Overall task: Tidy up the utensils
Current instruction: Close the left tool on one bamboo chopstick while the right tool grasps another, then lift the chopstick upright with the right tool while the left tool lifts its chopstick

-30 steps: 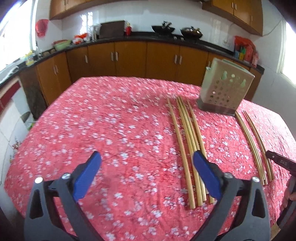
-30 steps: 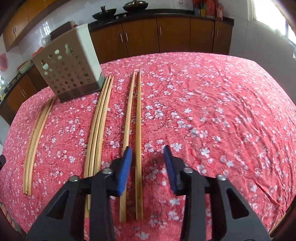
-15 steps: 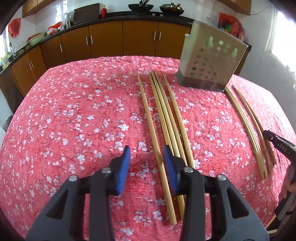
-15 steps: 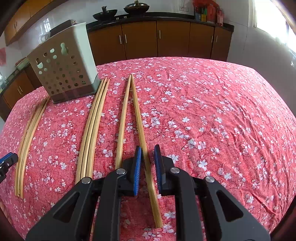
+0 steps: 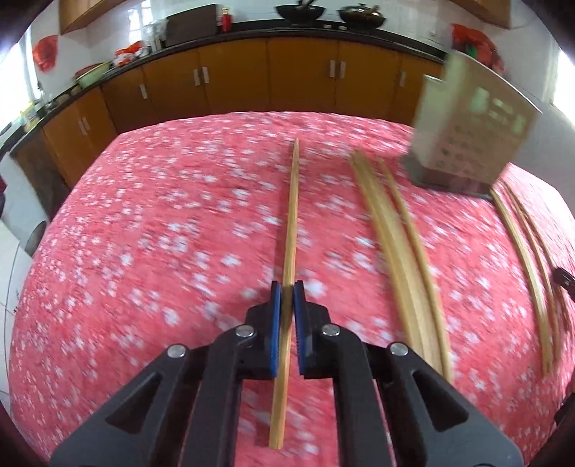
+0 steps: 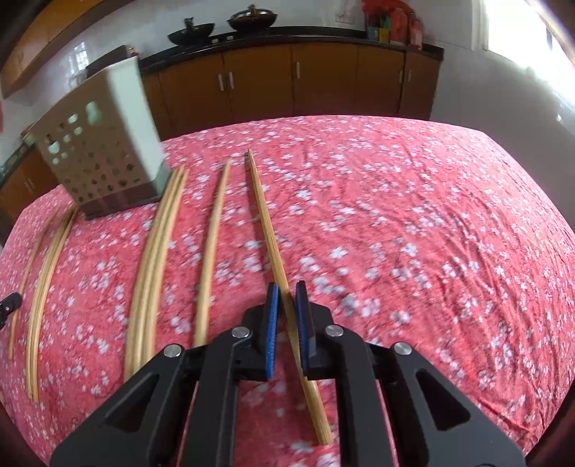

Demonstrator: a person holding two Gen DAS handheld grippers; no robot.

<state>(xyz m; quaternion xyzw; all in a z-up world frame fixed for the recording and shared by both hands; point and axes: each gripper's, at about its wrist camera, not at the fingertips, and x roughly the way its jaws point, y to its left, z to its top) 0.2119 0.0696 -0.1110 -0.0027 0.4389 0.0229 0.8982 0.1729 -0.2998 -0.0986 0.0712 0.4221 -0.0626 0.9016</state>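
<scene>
With each gripper [image 5: 286, 287] [image 6: 286, 287] clamped on one chopstick [image 5: 289, 230] [image 6: 267, 230], lift both level so neither swivels before reaching the holder [image 6: 104, 151].

Tablecloth [image 6: 413, 215]: red, scattered with white blossoms — spread over the whole table.
Cabinets [image 5: 302, 75]: brown doors, ranged along the far wall.
Woks [image 6: 222, 23]: two dark ones — set on the far counter.
Red packets [image 6: 395, 21]: stacked far right on the counter.
</scene>
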